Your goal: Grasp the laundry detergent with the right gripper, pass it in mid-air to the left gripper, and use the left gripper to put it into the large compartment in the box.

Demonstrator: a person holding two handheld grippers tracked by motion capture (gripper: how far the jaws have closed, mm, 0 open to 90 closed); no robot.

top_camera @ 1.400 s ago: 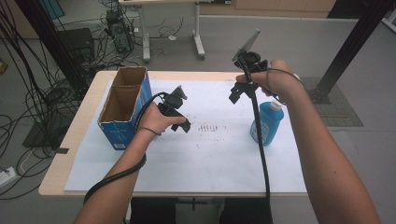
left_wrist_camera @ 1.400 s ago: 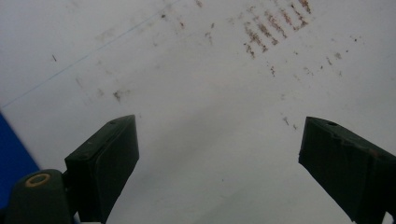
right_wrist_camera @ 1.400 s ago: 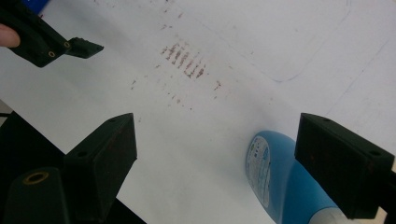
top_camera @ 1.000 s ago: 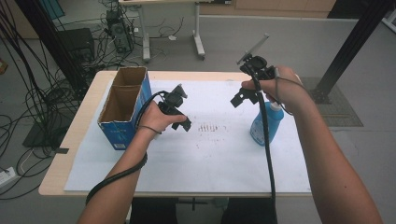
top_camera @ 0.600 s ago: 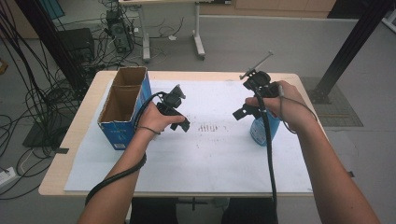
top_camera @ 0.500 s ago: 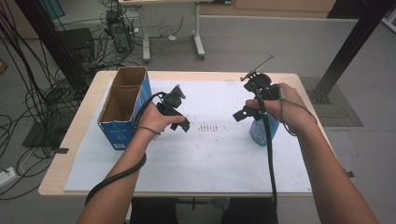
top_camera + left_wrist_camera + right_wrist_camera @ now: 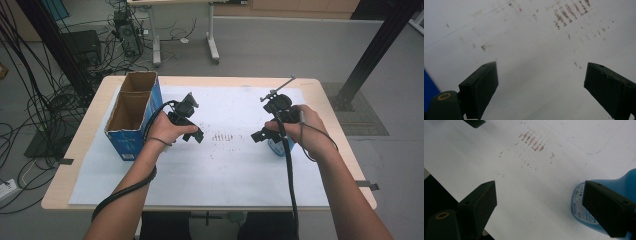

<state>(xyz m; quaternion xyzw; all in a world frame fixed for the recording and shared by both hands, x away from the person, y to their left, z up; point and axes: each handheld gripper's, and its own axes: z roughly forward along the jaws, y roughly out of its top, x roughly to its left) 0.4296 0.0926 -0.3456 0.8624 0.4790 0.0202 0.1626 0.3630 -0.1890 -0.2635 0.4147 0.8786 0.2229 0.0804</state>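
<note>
Bottle position: blue bottle stands beside your right gripper, behind its right-hand jaw, not between the spread, empty jaws. Left gripper, likewise spread and empty, is well apart.

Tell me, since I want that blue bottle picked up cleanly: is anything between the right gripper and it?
Nothing visible is. The right gripper is open, and the blue bottle sits by its right-hand jaw in the right gripper view, partly behind it. Bare white paper lies between the jaws.
</note>
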